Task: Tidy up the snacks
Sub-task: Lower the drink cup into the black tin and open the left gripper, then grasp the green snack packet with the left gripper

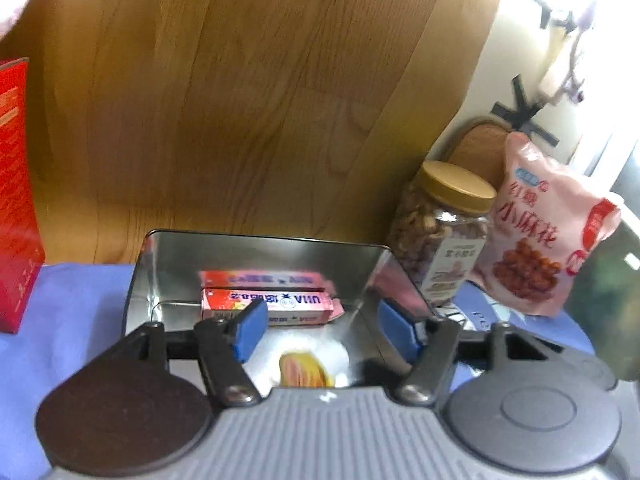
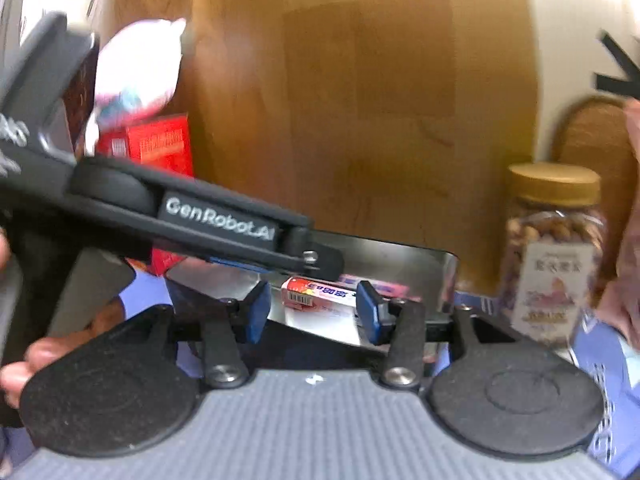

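A shiny metal tin stands open on the blue cloth, with a pink candy box lying at its back wall and a white wrapped snack with a yellow-pink picture on its floor. My left gripper hangs open and empty over the tin, just above the white snack. My right gripper is open and empty at the tin's near edge, facing the pink candy box. The left gripper's black body crosses the right wrist view above the tin.
A clear jar of nuts with a gold lid and a pink snack bag stand right of the tin. A red box stands at the left. A wooden panel rises right behind.
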### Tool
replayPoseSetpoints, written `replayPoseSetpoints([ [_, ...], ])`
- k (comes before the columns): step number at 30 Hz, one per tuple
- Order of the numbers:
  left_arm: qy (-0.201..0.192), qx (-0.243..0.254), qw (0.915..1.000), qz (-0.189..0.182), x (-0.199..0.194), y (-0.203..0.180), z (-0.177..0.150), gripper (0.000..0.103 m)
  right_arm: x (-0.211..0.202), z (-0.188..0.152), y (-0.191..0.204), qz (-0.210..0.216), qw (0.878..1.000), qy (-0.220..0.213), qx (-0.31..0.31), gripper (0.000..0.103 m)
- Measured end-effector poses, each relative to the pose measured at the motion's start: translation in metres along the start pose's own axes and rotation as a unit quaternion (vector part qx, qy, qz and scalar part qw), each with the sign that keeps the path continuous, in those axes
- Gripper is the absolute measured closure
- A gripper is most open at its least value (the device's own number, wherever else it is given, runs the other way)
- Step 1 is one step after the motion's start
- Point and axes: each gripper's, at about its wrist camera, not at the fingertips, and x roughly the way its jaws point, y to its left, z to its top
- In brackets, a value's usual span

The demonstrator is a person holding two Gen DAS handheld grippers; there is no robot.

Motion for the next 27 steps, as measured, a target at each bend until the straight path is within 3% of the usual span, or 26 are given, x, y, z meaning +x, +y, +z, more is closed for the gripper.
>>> replayPoseSetpoints([
  [3,-0.016,-0.003,0.9997,-0.017,-0.029,-0.001,-0.013,0.040,-0.050,-0.013,-0.028,-0.015,0.997,-0.031,0.070,0.053],
  [8,0.035,-0.009,0.9975,-0.061,-0.039,-0.018,-0.042,0.040,-0.111,-0.052,-0.079,-0.075,0.984,-0.019,0.161,0.054],
  [10,0.061,-0.011,0.9959,-0.066,-0.033,-0.029,-0.055,0.040,-0.124,-0.070,-0.085,-0.069,0.981,-0.003,0.181,0.053],
  [13,0.075,-0.005,0.9947,-0.071,-0.029,-0.045,-0.065,0.041,-0.139,-0.088,-0.066,-0.025,0.987,0.021,0.155,0.053],
  [16,0.096,-0.008,0.9919,-0.083,-0.016,-0.059,-0.064,0.042,-0.135,-0.102,-0.070,0.049,0.968,0.060,0.239,0.054],
  [20,0.127,0.019,0.9894,-0.068,0.017,-0.081,-0.051,0.042,-0.123,-0.107,-0.091,0.047,0.944,0.069,0.319,0.057],
  [23,0.181,0.045,0.9809,-0.055,0.052,-0.095,-0.049,0.042,-0.118,-0.112,-0.105,0.063,0.923,0.075,0.373,0.059],
  [26,0.224,0.068,0.9712,-0.044,0.075,-0.103,-0.057,0.045,-0.105,-0.117,-0.113,0.081,0.905,0.089,0.409,0.070],
  [27,0.230,0.066,0.9699,-0.048,0.079,-0.103,-0.060,0.048,-0.099,-0.119,-0.114,0.079,0.903,0.092,0.412,0.082],
])
